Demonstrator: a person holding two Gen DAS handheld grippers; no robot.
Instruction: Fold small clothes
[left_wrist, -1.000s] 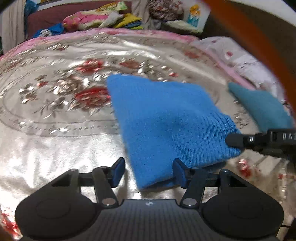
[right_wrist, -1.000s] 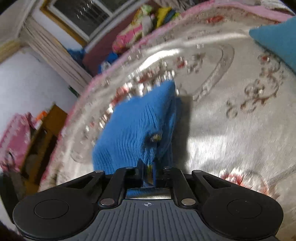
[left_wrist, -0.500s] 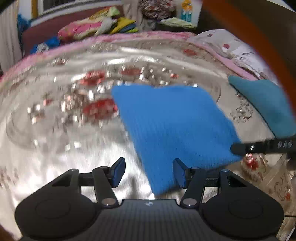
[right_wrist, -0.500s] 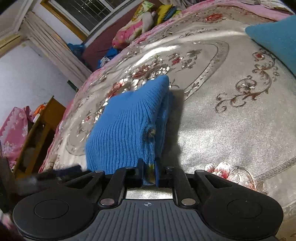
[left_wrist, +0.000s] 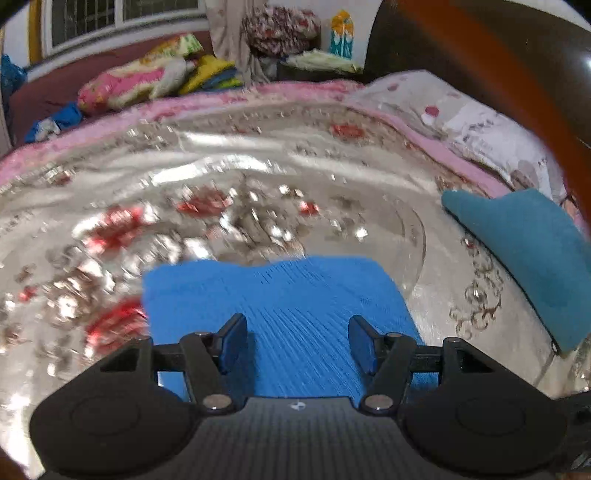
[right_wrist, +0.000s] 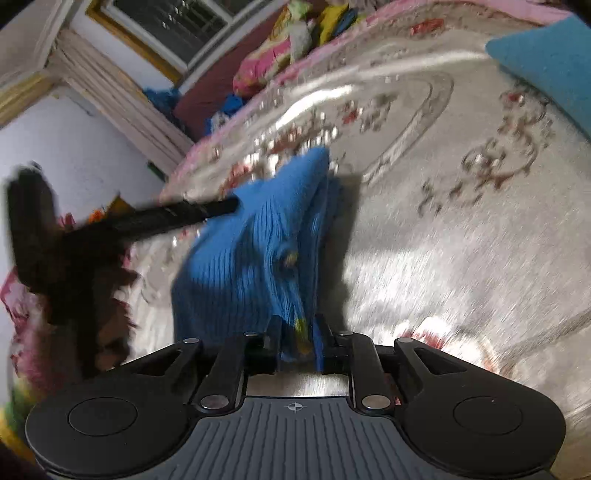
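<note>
Fold step under way: right gripper (right_wrist: 297, 334) clamped on blue knit garment (right_wrist: 255, 254), edge lifted off bedspread (right_wrist: 461, 258). Left gripper (left_wrist: 297, 341) spread apart above garment, gripping nothing. Next, probably: closing left on near edge.

Left gripper (left_wrist: 297, 339) jaws spread; right gripper (right_wrist: 297, 341) jaws clamped.

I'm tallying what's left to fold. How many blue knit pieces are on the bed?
2. A bright blue knit lies mid-bed, pinched by the right gripper. A teal piece lies nearer the headboard. Others may be out of view.
</note>
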